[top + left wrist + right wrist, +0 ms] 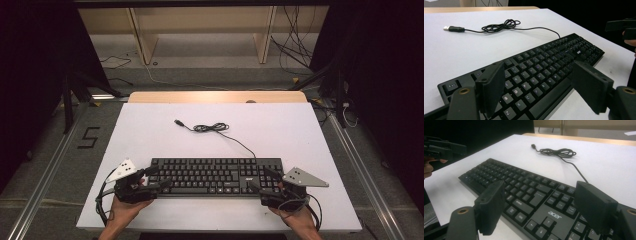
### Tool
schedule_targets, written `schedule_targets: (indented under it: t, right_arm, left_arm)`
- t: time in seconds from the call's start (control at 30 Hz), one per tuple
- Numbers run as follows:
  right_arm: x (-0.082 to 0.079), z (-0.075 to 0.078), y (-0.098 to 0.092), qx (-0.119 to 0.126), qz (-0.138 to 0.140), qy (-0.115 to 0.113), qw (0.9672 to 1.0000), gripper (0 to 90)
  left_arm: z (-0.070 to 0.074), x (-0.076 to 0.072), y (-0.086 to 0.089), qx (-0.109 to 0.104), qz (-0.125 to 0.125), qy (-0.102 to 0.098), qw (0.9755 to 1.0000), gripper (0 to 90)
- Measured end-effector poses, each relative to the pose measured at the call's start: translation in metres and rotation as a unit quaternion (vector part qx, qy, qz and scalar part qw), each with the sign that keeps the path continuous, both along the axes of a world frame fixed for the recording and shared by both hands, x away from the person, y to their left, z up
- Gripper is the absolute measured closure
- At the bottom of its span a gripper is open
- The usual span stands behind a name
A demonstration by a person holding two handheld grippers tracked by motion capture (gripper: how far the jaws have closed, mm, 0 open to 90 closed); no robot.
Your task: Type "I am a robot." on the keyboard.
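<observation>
white table [150, 130] on grey floor, dark room | black keyboard [215, 176] near front edge, cable [212, 127] coiled behind | left gripper [156, 178] wide | right gripper [259, 179] wide

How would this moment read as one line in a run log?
left gripper: open, over keyboard left end | right gripper: open, over right end | cable: loose on table

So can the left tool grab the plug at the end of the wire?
Probably yes. The left tool is open over the keyboard, and the plug lies on bare table beyond it.
</observation>
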State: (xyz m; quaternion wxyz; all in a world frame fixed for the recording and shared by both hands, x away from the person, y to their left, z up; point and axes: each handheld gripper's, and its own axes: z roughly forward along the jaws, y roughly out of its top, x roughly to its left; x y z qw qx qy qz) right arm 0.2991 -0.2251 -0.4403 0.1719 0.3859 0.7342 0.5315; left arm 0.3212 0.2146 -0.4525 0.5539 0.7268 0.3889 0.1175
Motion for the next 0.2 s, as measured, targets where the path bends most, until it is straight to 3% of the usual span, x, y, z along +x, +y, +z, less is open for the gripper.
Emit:
schedule_targets:
  t: [0.2]
  right_arm:
    - [0.0004, 0.0001, 0.0004, -0.001, 0.001, -0.002, 1.0, 26.1]
  left_arm:
    - [-0.0002, 0.0003, -0.0003, 0.001, -0.001, 0.0, 1.0, 26.7]
